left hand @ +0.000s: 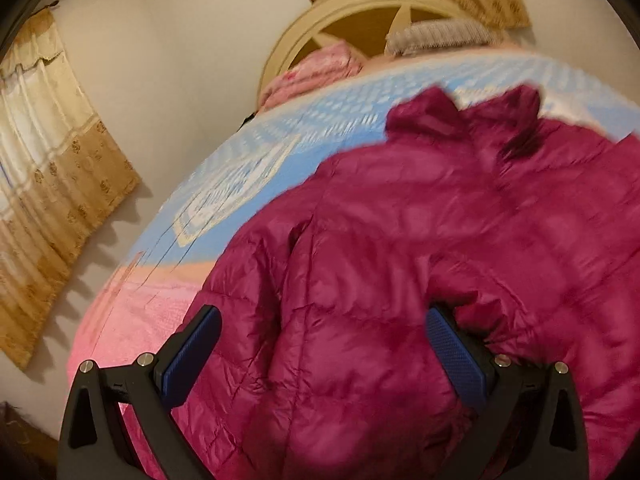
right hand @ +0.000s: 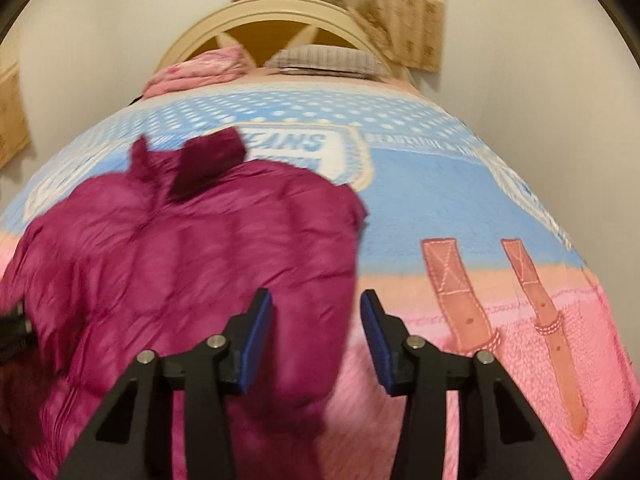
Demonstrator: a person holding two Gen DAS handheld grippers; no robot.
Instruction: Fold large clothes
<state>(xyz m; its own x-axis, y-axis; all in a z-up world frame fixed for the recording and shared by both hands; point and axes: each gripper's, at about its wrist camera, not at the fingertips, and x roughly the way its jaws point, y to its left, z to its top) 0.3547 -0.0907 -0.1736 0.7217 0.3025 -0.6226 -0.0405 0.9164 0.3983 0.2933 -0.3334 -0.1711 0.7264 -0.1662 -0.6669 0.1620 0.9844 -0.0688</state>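
A magenta quilted puffer jacket (left hand: 400,240) lies spread on the bed, collar toward the headboard. It also shows in the right wrist view (right hand: 180,260). My left gripper (left hand: 322,320) is wide open over the jacket's left sleeve and lower body, its blue pads (left hand: 192,356) apart with nothing held. My right gripper (right hand: 316,308) is open above the jacket's right edge, its blue pads (right hand: 256,344) apart and empty. The left gripper's black tip shows at the left edge of the right wrist view (right hand: 14,332).
The bed has a blue and pink printed blanket (right hand: 460,208). A folded pink quilt (right hand: 200,68) and a grey striped pillow (right hand: 324,60) lie by the cream headboard (right hand: 276,12). Beige curtains (left hand: 48,184) hang on the left wall.
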